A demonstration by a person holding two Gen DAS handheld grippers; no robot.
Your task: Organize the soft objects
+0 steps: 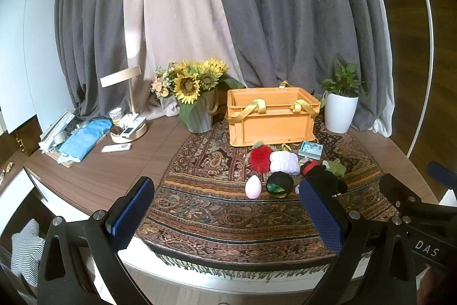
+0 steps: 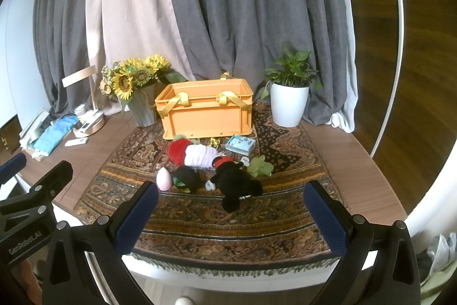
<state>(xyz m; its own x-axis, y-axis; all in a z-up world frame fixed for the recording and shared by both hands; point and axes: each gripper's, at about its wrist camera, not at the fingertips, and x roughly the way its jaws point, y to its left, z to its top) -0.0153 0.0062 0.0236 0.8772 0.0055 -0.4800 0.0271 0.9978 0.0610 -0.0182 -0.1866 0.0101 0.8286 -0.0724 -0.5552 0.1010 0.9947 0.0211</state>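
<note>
Both grippers hovered at the near edge of the counter point(image 2: 371, 162), empty. Left gripper point(image 1: 225, 215) had its jaws wide apart; right gripper point(image 2: 231, 215) the same. Nothing was between the blue pads on either.

The soft objects sat in a cluster on the patterned rug point(image 2: 200, 219), just in front of the orange crate point(image 2: 207, 110), which stood open-topped with yellow strap handles draped over its rim:
- red fuzzy plush point(image 2: 178, 150), touching the white knitted bundle point(image 2: 200, 156)
- black plush toy point(image 2: 237, 182), nearest the right gripper, with a red part at its far end
- black ball-like item with a green patch point(image 2: 187, 177), just beside the pink egg-shaped piece point(image 2: 164, 178)
- green floppy plush point(image 2: 260, 166), to the right of the pile

Handling judgement: all looked light and compressible, so crush risk was low. The fuzzy ones would likely squash before the pads bit; I'd take them across the thickest part of the body, not by fur or a limb. The pink egg looked smooth and could squirt out of a pinch; grab its widest section. A small light-blue packet point(image 2: 240, 145) by the crate looked like flat card, probably not soft.

Writing: "DAS" read on the right gripper's body in the left wrist view; "GenRobot.AI" on the left gripper's body in the right wrist view. Print on the packet was too small to read.
</note>
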